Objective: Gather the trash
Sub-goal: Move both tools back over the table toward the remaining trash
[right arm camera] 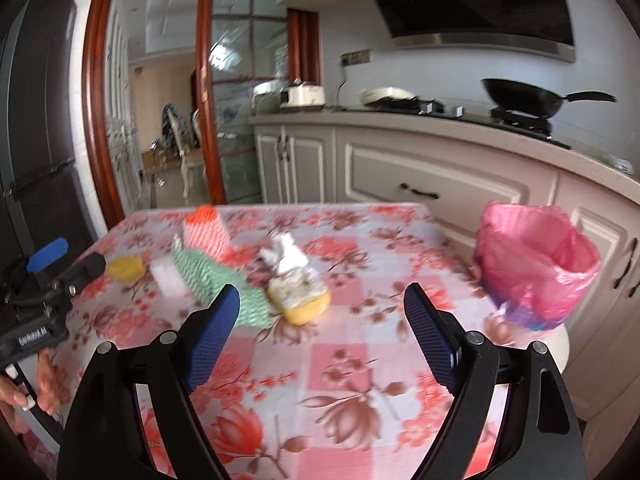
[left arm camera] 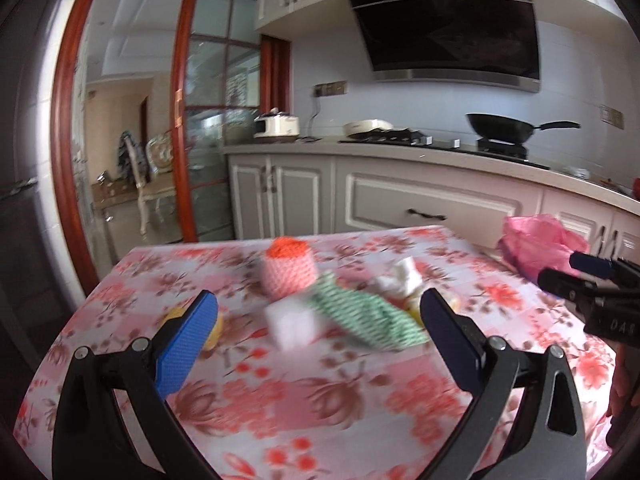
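Both your grippers hang over the near part of the table (right arm camera: 352,392) with jaws spread wide and nothing between the pads. The left gripper (left arm camera: 320,320) looks straight at the pile; the right gripper (right arm camera: 320,312) sits further right, with bare cloth in front of it.

The trash lies in a loose cluster toward the far left half of the table. The pink foam net (right arm camera: 206,232) stands furthest back, near the far edge. In front of it the green cloth (right arm camera: 212,280) runs diagonally, touching a white block (right arm camera: 166,276). A yellow piece (right arm camera: 126,268) lies just beside the block, close to the left edge. The crumpled tissue (right arm camera: 286,256) rests against a yellow sponge (right arm camera: 300,296), nearest your right gripper.

The bin (right arm camera: 536,264) with its pink liner stands at the right edge, mouth open, well apart from the pile. The cloth between bin and pile is bare. The cabinets (right arm camera: 420,176) lie beyond the far edge.
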The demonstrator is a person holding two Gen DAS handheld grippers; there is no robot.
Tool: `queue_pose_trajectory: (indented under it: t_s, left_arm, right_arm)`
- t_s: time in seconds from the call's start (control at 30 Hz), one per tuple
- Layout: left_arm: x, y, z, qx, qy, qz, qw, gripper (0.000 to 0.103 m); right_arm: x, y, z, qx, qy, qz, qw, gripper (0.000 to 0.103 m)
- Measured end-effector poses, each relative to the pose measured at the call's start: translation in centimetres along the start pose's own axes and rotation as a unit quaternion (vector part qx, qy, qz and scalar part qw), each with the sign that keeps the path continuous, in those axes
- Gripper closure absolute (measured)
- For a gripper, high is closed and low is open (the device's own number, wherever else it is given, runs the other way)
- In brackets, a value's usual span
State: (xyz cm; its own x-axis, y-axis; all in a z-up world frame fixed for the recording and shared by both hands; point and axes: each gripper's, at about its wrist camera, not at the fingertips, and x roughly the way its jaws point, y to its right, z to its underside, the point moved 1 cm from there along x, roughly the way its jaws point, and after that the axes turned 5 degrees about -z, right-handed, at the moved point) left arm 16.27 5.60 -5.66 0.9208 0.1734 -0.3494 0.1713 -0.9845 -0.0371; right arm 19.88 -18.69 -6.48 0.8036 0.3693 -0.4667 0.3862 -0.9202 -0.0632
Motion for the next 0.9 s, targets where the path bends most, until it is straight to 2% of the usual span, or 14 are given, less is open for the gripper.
queue_pose_trajectory:
  t_s: [0.17, 0.4, 0.7, 0.77, 0.87, 0.9]
  left_arm:
    - [1.0, -2.3, 0.9, -0.022, -0.024, -0.021, 0.9993, 0.005]
    - [1.8, -3.7, 1.1, -0.042, -0.031, -0.047, 0.9975, 0.005]
    - [2.8, -4.6, 1.8, -0.029, -0.041, -0.071, 0.9962, 0.005]
    - [3.2, -5.0, 2.0, -0.032, -0.047, -0.073, 0.9957, 0.005]
    - [3.7, -5.3, 2.4, -0.035, -0.054, -0.075, 0.9951, 0.005]
    - [3.8, -5.3, 2.4, -0.035, -0.056, -0.076, 0.995, 0.005]
  right_arm:
    - [2.8, -1.6, 0.8, -0.008, -0.032, -0.02, 0.999, 0.023]
    - [8.1, -4.0, 0.5, -0.031, -0.075, -0.059, 0.995, 0.023]
    - [15.1, -7.0, -0.5, -0.034, -0.12, -0.103, 0.987, 0.026]
    - [16.2, -7.5, -0.4, -0.038, -0.132, -0.109, 0.985, 0.03]
    - [17.5, -7.8, 0.0, -0.029, -0.157, -0.124, 0.979, 0.049]
    - [17.7, -7.8, 0.1, -0.027, -0.164, -0.126, 0.978, 0.06]
